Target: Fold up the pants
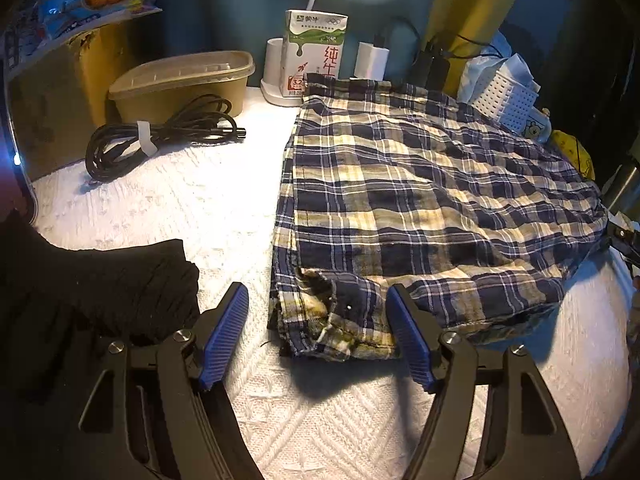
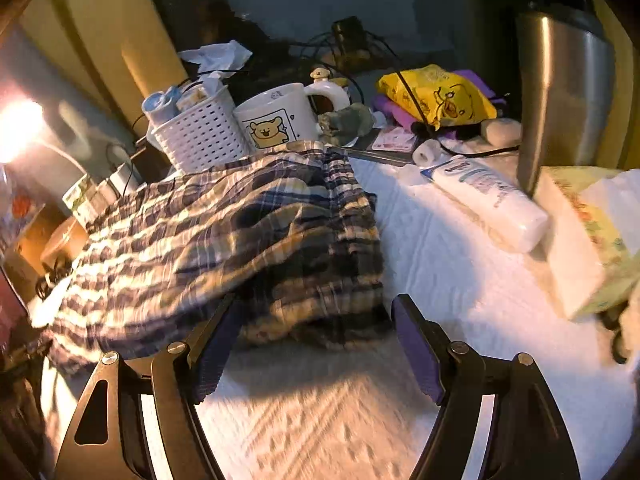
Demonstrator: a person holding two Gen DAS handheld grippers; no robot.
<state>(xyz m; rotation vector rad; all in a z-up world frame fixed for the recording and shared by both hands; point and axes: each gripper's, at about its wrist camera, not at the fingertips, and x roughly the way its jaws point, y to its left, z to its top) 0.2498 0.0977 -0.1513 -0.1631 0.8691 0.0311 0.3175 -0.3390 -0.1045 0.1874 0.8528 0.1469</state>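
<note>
The plaid pants (image 1: pixel 420 208), navy, cream and yellow, lie folded flat on the white textured cloth (image 1: pixel 208 208). My left gripper (image 1: pixel 316 300) is open, its blue-padded fingers (image 1: pixel 224 332) straddling the near left corner of the pants without gripping it. In the right wrist view the same pants (image 2: pixel 240 232) lie bunched at their right end. My right gripper (image 2: pixel 316 312) is open just before the near edge of the fabric, holding nothing.
A black garment (image 1: pixel 100 280) lies at the left. A coiled black cable (image 1: pixel 160 136), lidded container (image 1: pixel 180 84) and milk carton (image 1: pixel 314 52) stand at the back. A white basket (image 2: pixel 200 136), bear mug (image 2: pixel 276 120), lotion tube (image 2: pixel 488 200), steel kettle (image 2: pixel 564 92) and tissue box (image 2: pixel 588 236) crowd the right.
</note>
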